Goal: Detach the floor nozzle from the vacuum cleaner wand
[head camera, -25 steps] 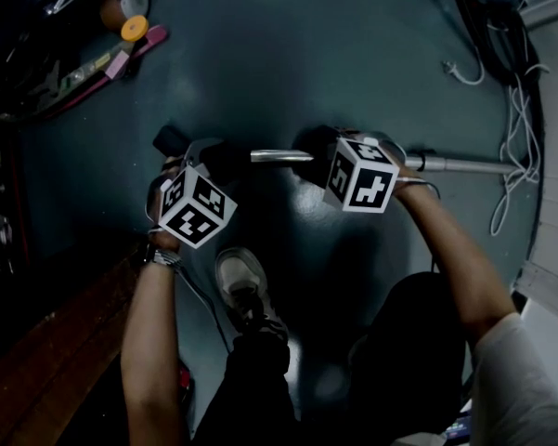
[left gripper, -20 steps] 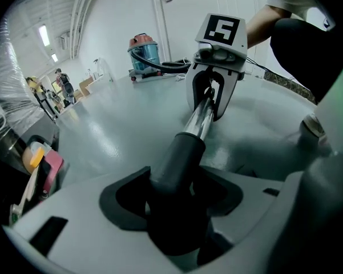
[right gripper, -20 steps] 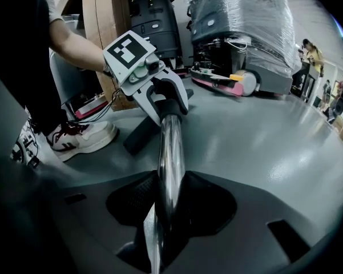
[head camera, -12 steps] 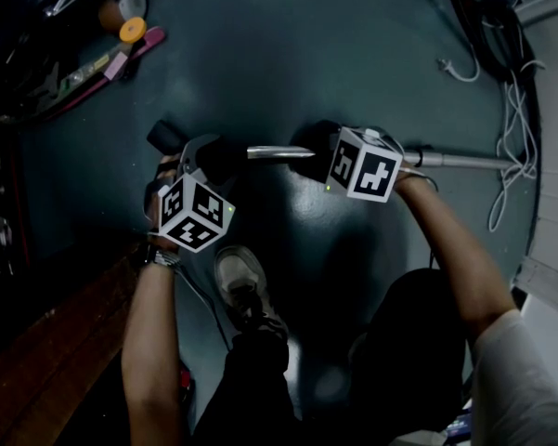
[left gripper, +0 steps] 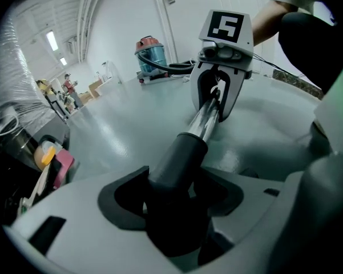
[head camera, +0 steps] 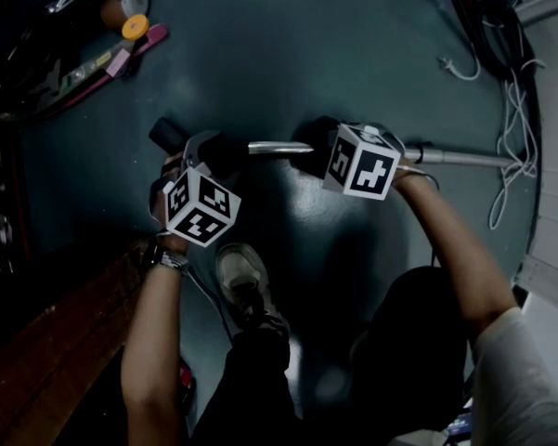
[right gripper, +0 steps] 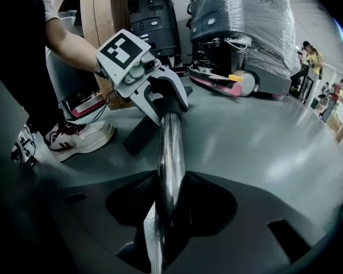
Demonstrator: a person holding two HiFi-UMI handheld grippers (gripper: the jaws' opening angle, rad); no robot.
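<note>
Shoe (head camera: 246, 291): standing on the dark floor (head camera: 288, 45) at 6 o'clock.
Left gripper (left gripper: 174, 201): hovering at 10 o'clock from the shoe, fingers pinching the black nozzle neck (left gripper: 180, 153).
Right gripper (right gripper: 166, 207): sitting at 3 o'clock from the left one, fingers pinching the chrome wand (right gripper: 171, 147).
Wand: spanning both grippers, entering the neck, running on toward 3 o'clock.
Floor nozzle (head camera: 170, 137): resting just beyond the left gripper, at its 11 o'clock.
Hand tools (head camera: 111, 59): lying far off at 11 o'clock.
White cables (head camera: 518, 119): trailing at 2 o'clock.
</note>
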